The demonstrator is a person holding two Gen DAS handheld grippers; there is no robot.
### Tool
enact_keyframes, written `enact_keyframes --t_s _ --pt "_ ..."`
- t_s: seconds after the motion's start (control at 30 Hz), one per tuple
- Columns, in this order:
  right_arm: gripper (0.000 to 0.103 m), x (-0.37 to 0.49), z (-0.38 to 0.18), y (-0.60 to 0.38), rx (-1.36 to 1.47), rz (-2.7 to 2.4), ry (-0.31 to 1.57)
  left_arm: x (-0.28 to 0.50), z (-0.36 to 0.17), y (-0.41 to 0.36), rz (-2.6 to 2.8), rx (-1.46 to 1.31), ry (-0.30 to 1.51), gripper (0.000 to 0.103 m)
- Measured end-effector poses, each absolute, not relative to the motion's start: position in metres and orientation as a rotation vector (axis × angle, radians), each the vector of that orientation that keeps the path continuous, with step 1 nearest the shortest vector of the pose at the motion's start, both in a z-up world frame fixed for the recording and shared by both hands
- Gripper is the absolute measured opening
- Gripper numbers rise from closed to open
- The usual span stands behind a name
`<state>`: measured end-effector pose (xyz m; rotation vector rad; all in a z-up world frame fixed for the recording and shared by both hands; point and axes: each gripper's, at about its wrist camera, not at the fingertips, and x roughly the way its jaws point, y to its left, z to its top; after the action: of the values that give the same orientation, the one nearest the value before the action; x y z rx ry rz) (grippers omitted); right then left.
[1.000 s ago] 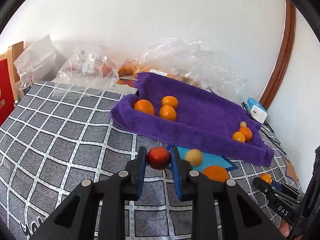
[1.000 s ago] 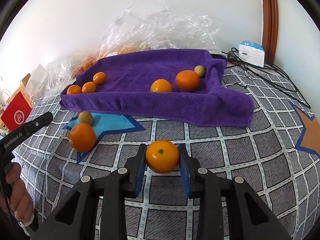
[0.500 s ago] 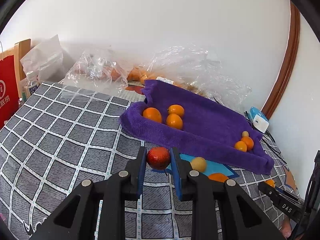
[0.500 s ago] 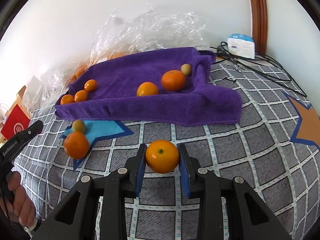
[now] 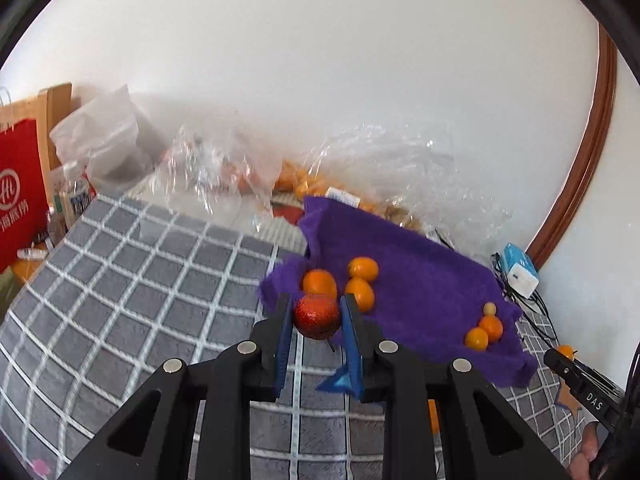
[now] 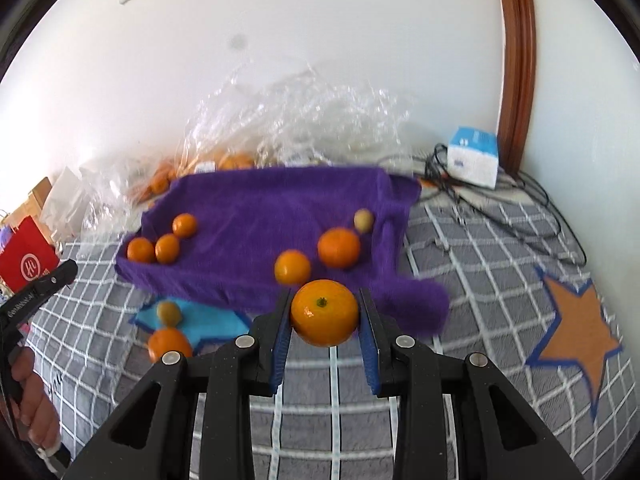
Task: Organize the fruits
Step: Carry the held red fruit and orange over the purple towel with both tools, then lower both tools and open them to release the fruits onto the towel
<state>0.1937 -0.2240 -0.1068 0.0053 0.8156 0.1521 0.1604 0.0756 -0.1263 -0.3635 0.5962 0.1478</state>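
Observation:
My left gripper (image 5: 316, 316) is shut on a dark red fruit (image 5: 317, 317), held above the near left corner of the purple towel tray (image 5: 424, 276). Three oranges (image 5: 320, 283) lie in the tray's left end; two small oranges and a yellow-green fruit (image 5: 489, 309) lie at its right end. My right gripper (image 6: 324, 314) is shut on an orange (image 6: 324, 312), held above the checked cloth just before the tray's (image 6: 272, 208) near rim. A loose orange (image 6: 169, 343) and a small yellow-green fruit (image 6: 168, 312) lie on the blue star patch.
Clear plastic bags with more oranges (image 5: 304, 184) lie behind the tray against the wall. A red paper bag (image 5: 18, 196) stands at the far left. A white-blue box (image 6: 474, 156) and cables (image 6: 520, 216) lie at the right. An orange star patch (image 6: 576, 328) marks the cloth.
Both grippers have risen and moved toward the purple tray, each still holding its fruit. The tray now sits closer to both sets of fingertips.

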Motion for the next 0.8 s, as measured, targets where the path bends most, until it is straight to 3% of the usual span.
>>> enact_keyframes --t_s 0.4,0.8 --pt "0.031 0.264 -0.071 -0.211 0.014 0.165 0.762 0.224 -0.07 0.08 0.156 -0.287 0.564 0.023" --pt "0.031 0.354 -0.104 -0.201 0.081 0.197 0.863 0.307 -0.102 0.072 0.167 -0.308 0.662 0.023"
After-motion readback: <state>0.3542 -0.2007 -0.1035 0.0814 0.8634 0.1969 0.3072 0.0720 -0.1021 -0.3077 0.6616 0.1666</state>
